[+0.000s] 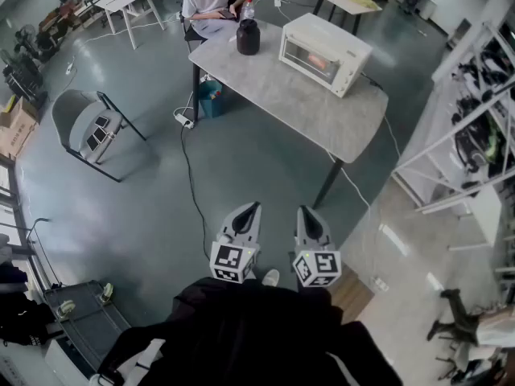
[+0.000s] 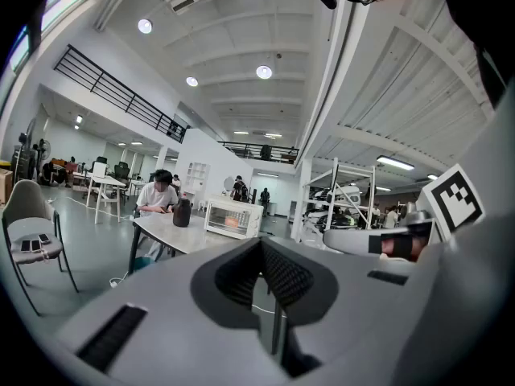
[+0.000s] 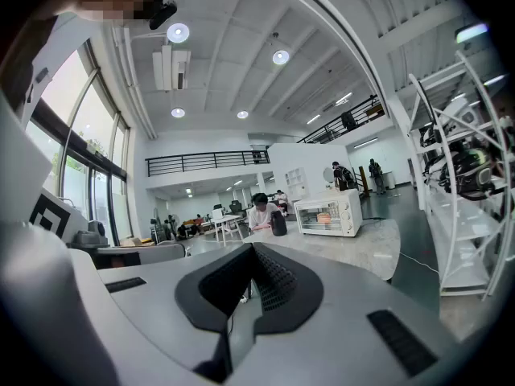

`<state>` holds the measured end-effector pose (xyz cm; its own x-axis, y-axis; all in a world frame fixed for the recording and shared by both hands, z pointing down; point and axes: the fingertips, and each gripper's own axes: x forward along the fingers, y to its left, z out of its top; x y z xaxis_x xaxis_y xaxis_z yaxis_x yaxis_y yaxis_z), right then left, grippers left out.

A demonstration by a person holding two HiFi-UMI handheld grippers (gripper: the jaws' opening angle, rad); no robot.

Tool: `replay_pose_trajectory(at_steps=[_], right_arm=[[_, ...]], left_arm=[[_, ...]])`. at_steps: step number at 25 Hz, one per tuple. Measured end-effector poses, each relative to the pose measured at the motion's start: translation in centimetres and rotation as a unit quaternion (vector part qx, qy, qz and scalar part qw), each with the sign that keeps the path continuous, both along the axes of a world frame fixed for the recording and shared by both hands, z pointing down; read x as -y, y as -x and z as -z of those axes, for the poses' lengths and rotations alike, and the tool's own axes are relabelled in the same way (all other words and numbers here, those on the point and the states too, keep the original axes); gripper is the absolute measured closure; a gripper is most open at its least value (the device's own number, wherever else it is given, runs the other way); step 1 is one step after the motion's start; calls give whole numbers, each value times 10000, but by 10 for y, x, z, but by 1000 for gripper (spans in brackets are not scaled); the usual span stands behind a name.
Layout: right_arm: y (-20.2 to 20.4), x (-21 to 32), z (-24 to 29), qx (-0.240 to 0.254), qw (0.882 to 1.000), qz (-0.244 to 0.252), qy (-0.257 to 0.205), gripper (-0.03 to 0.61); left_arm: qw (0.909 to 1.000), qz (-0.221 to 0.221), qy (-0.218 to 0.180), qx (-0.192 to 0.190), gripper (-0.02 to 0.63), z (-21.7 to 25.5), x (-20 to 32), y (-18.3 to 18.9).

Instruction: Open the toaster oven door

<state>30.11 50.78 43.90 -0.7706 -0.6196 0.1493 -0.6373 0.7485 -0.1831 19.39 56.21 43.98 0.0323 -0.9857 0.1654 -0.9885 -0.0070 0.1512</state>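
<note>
Since the table [image 1: 322,115] stands well off across the floor, the step in hand looks like the approach. I'd walk up to its near side and come square to the toaster oven [image 1: 325,53], whose glass door [image 1: 309,59] looks closed, before spreading any jaws. The left gripper [image 1: 254,209] and right gripper [image 1: 305,212] hang close to the body, both pinched together on nothing, with the oven far ahead and slightly right.

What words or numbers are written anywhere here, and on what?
No words or numbers can be read anywhere.
White boxy toaster oven: any print on its panel is too small to read.
Left gripper and right gripper: black-and-white square patterns only, no letters.
</note>
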Motion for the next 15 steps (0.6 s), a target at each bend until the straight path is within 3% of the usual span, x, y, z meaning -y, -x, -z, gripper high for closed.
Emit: replay_pose_trajectory(at_steps=[3,7,15], right_arm=[[2,-3,-3,-7,10000,31,-12,575],[8,-6,-4,-39,10000,25,-29,575],[23,0,0,167,9998,-90,-45,575]], left_arm=[[9999,53,-13,-147,611,1,-2,1],[10000,-35,-38,34,611,-3,-4,9],[9998,-144,-163,-24,611,-4,2,27]])
